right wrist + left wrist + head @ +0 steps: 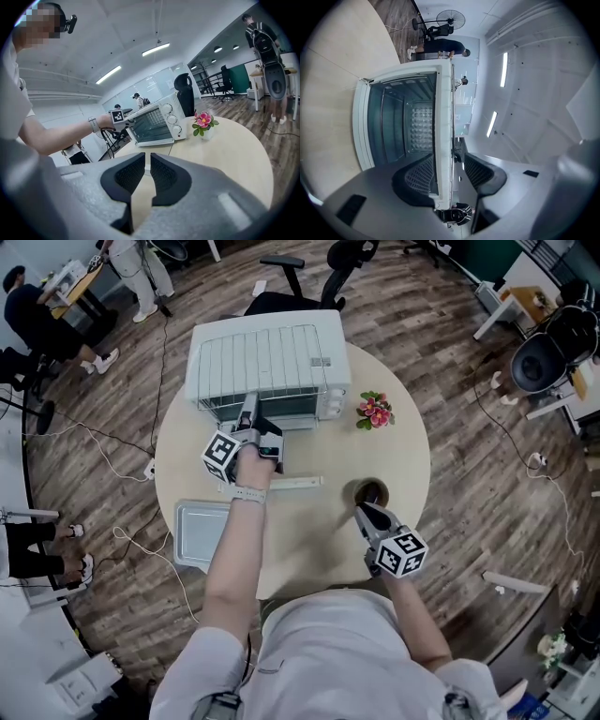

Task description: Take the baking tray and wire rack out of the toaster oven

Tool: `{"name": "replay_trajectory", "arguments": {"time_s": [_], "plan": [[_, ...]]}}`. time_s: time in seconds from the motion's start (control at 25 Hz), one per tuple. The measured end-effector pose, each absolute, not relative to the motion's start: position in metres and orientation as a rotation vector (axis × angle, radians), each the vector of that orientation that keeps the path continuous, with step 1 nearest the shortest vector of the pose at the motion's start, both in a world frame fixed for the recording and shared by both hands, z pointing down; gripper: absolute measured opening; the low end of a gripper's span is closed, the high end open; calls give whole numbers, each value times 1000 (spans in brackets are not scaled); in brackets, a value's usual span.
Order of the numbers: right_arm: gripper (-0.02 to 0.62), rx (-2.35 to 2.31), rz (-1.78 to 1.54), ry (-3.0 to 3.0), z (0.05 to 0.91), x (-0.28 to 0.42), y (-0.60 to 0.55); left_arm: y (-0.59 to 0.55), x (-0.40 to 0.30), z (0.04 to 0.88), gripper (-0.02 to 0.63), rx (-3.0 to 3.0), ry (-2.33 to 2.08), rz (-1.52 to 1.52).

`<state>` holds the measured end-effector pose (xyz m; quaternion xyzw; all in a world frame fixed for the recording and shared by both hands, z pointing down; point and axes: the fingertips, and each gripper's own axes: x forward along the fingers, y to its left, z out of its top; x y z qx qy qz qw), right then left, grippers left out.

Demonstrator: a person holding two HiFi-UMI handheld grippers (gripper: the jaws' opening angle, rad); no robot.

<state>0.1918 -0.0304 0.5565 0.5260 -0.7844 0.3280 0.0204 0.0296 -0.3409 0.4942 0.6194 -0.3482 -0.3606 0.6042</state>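
Left gripper [450, 171] has its jaws half open astride the toaster oven's [267, 367] door rim [444, 117], at the table's [314, 532] far edge, not clamping. Right gripper [147, 176], closed and empty, hovers over the near edge. 1 empty baking tray [202, 532] lies at the left edge.

- A round, pale table [394, 442] stands on a wooden floor [450, 343].
- A small pot of pink flowers [375, 411] sits near the table's right edge.
- A round brown cup [369, 493] sits nearer the person.
- A black office chair [298, 282] stands behind the table.
- Cables [112, 460] trail across the floor at left.
- A standing fan [451, 18] shows in the left gripper view.
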Motion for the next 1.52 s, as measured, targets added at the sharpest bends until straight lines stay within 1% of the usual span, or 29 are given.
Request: {"name": "replay_trajectory", "arguments": {"time_s": [0.24,0.6,0.8,1.0,1.12,1.24,1.52], "plan": [[35,1625,973,-2468,542,178,-23,-305,23,489,209,1525,-775,-754],[35,1603,857,-2547,512,141,-7,-224,-5,479,204,1728,-763,-568],[35,1582,808,-2591,496,116,0,-178,-26,473,153,1851,-753,-475],[35,1553,774,-2631,482,86,9,-128,-54,469,61,1956,-778,-412],[35,1524,751,-2656,475,69,15,-106,-71,463,23,2035,-805,-381],[35,1494,727,-2677,470,53,18,-88,-87,454,3,2131,-848,-341],[35,1404,637,-2721,455,19,21,-50,-120,443,2,2319,-936,-191]]}}
